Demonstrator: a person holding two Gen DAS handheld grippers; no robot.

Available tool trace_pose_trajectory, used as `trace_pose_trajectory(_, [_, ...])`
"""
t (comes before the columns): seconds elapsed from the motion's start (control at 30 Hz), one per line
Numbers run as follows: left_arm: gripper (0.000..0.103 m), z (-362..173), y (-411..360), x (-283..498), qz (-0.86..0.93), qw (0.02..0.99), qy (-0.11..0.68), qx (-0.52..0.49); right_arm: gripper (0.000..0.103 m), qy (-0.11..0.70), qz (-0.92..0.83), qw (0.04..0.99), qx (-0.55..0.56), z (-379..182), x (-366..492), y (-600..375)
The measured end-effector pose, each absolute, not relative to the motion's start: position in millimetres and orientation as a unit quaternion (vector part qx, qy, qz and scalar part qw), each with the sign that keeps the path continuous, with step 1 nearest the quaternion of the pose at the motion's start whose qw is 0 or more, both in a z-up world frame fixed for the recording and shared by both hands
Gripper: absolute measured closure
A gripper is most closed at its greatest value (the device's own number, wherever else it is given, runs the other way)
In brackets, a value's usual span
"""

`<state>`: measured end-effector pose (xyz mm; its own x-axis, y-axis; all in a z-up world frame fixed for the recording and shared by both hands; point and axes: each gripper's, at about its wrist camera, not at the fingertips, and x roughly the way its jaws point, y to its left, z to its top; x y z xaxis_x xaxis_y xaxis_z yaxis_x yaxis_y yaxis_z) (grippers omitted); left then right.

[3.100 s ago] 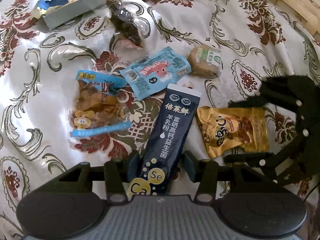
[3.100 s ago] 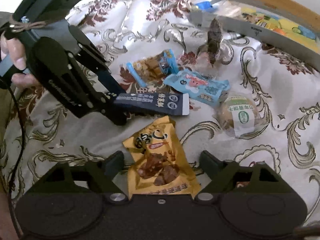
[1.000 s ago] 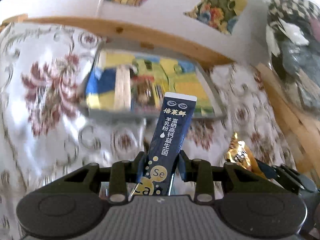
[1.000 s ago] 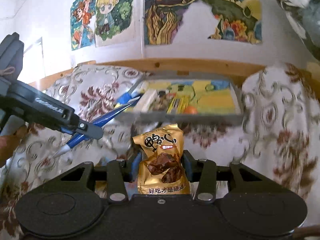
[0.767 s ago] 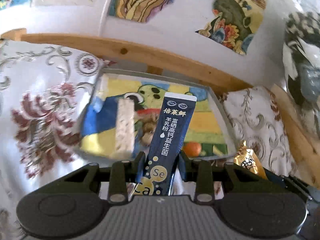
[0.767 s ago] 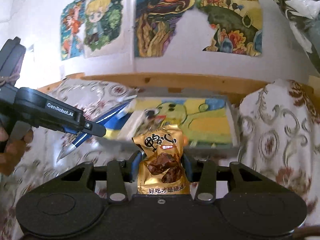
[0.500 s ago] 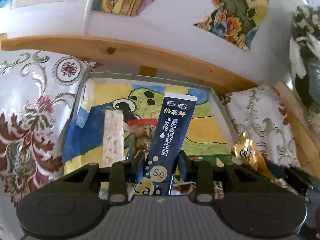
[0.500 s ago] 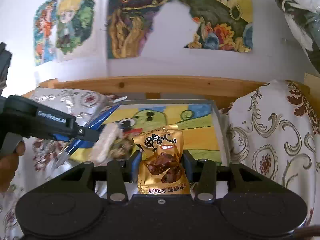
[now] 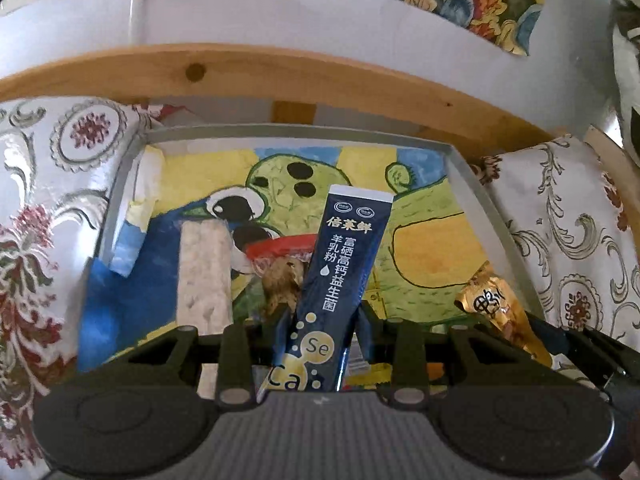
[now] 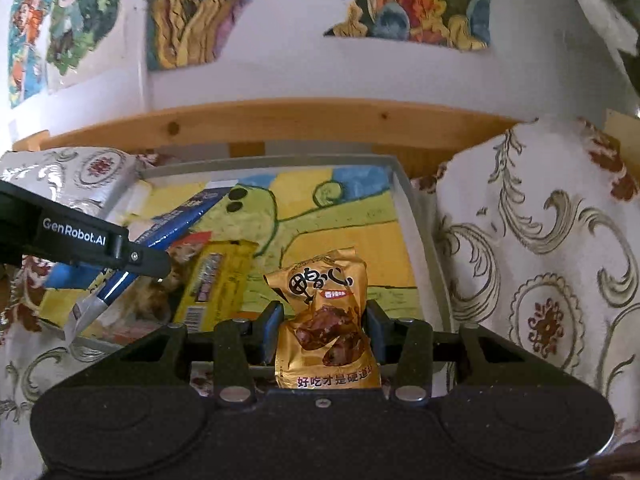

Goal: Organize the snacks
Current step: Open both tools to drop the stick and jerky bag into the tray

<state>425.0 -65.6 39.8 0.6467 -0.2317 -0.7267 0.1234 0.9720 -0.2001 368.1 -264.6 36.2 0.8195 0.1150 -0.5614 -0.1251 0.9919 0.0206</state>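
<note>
Two snack packets hang in mid-air above a shallow grey tray with a cartoon-painted floor, each pinched in a hand-held gripper. The left gripper is closed narrowly on the lower part of a long dark-blue stick sachet, which stands up between the jaws over the middle of the tray; the right gripper is clamped a little wider on the crumpled waist of a gold foil snack pouch, held above the tray's right-hand portion, near its side wall. Neither packet appears to have been let go. In the right wrist view the left gripper's black arm and the blue sachet cross the tray's left side; in the left wrist view the gold pouch shows at the lower right. Already lying in the tray are a pale, bumpy rice-cake bar on the left, a brown lumpy snack in clear wrap beside it, and a yellow packet with a barcode; what else sits under the grippers is hidden. The tray rests on a white cloth with red and gold flourishes, in front of a wooden rail. Judging by this, sorting looks partly done: several snacks are boxed and two more are about to be set down. Whether any remain loose elsewhere cannot be told from here.
</note>
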Motion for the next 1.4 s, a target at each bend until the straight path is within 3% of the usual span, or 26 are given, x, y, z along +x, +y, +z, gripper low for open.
trace_pose_trajectory(0.37, [0.064, 30, -77, 429, -0.102, 0.916, 0.386, -0.037, 0.055, 0.291, 0.067, 0.954, -0.021, 24, 391, -258])
trace_pose_trajectory(0.47, [0.057, 30, -79, 427, -0.104, 0.918, 0.382, -0.031, 0.051, 0.293, 0.066, 0.954, -0.022, 23, 395, -258])
trace_pose_trajectory(0.63, [0.028, 34, -71, 424, -0.090, 0.924, 0.368, -0.062, 0.046, 0.293, 0.063, 0.954, -0.018, 20, 394, -260])
trace_pose_trajectory(0.77, [0.020, 40, -65, 419, -0.075, 0.930, 0.350, -0.081, 0.031, 0.278, 0.059, 0.959, -0.020, 25, 389, -263])
trace_pose_trajectory(0.93, [0.008, 53, -62, 409, -0.062, 0.940, 0.323, -0.086, 0.021, 0.253, 0.054, 0.966, -0.019, 38, 380, -266])
trace_pose_trajectory(1.13, [0.001, 71, -60, 394, -0.051, 0.950, 0.296, -0.085, 0.007, 0.225, 0.047, 0.973, -0.018, 59, 367, -269])
trace_pose_trajectory(1.4, [0.001, 89, -53, 364, -0.037, 0.957, 0.268, -0.100, 0.001, 0.191, 0.047, 0.980, -0.014, 84, 343, -275])
